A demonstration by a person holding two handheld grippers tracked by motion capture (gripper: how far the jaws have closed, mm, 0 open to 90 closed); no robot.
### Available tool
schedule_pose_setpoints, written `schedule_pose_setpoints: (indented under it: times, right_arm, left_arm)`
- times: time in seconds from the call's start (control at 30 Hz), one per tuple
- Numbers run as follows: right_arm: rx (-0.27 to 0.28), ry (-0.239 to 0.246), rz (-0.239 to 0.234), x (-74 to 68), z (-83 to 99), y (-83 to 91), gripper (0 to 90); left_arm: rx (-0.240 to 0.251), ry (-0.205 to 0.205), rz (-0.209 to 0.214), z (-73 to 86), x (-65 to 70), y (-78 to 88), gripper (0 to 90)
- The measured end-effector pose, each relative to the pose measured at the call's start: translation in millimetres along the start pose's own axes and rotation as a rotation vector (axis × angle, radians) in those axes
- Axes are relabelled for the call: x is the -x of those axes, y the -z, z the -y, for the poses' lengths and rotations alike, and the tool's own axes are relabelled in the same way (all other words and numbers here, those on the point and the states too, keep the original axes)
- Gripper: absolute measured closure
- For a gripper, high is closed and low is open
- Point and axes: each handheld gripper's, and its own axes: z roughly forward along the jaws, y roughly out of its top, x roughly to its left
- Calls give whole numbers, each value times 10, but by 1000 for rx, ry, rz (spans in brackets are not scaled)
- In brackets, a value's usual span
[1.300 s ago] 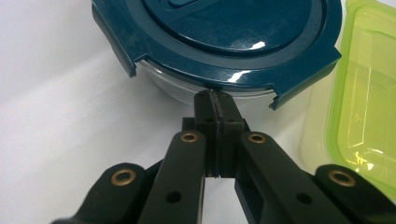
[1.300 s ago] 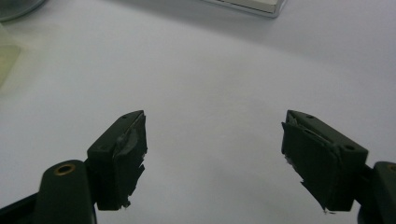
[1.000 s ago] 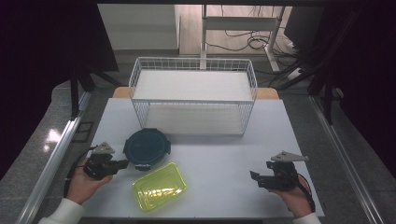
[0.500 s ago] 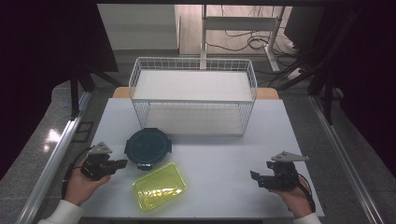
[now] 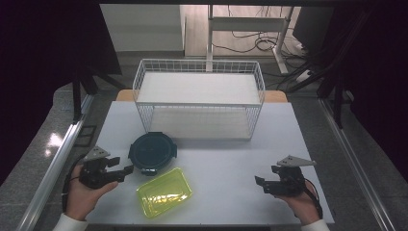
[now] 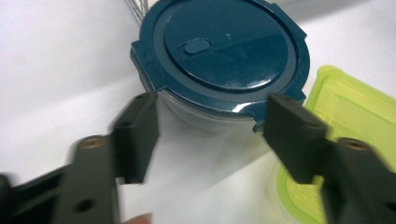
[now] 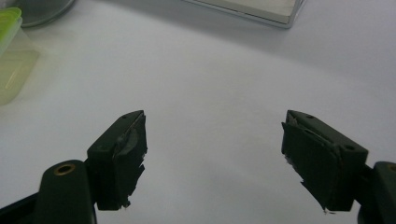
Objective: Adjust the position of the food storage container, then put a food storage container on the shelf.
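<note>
The left gripper point(image 5: 126, 169) sits in the lower left of the high view, held in the person's left hand point(image 5: 82, 197), with its jaws pointing toward the round container point(image 5: 152, 152). Its jaws have just been opening and now stand spread apart. In the left gripper view, the near edge of the round container point(image 6: 224, 51) lies just beyond the two black jaw tips and slightly between them; the pads do not press on it, so nothing is gripped.

The round container has a dark blue lid with four corner tabs and a clear body beneath. It stands on the white table point(image 5: 226, 159), left of centre in the high view, just in front of the wire basket point(image 5: 199, 98). The green tray point(image 5: 163, 192) lies directly below the round container in the high view, nearly touching it at its upper edge. In the left gripper view the green tray point(image 6: 355, 112) occupies the right side of the frame, partly behind the right jaw.

The right gripper point(image 5: 259, 181) rests in the lower right of the high view, held in the person's right hand point(image 5: 303, 204), well apart from both containers. In the right gripper view its jaws are released and wide apart, with bare table point(image 7: 210, 84) between them. A corner of the green tray point(image 7: 11, 56) appears at the upper left edge of that view.
</note>
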Motion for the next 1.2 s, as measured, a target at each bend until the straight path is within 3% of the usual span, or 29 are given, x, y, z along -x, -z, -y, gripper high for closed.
schedule_pose_setpoints:
  times: [0.3, 0.5, 0.67, 0.83, 0.97, 1.2]
  right_arm:
    - [8, 4, -17, -27, -29, -14, 223]
    - [32, -8, -64, -92, -116, -15, 203]
    - [42, -19, -111, -193, -262, -30, 193]
    - [30, -31, -194, -369, -466, -178, 175]
    - [16, -46, -265, -541, -668, -360, 171]
    - [-3, -56, -314, -771, -936, -646, 166]
  left_arm:
    - [6, 59, 25, 27, -70, -3, 257]
    - [7, 66, 31, 11, -70, 25, 226]
    - [0, 99, 52, -28, -111, 25, 205]
    - [-13, 123, 58, -83, -156, 19, 172]
    - [-10, 163, 93, -142, -222, 11, 144]
    - [-6, 190, 127, -221, -291, -1, 122]
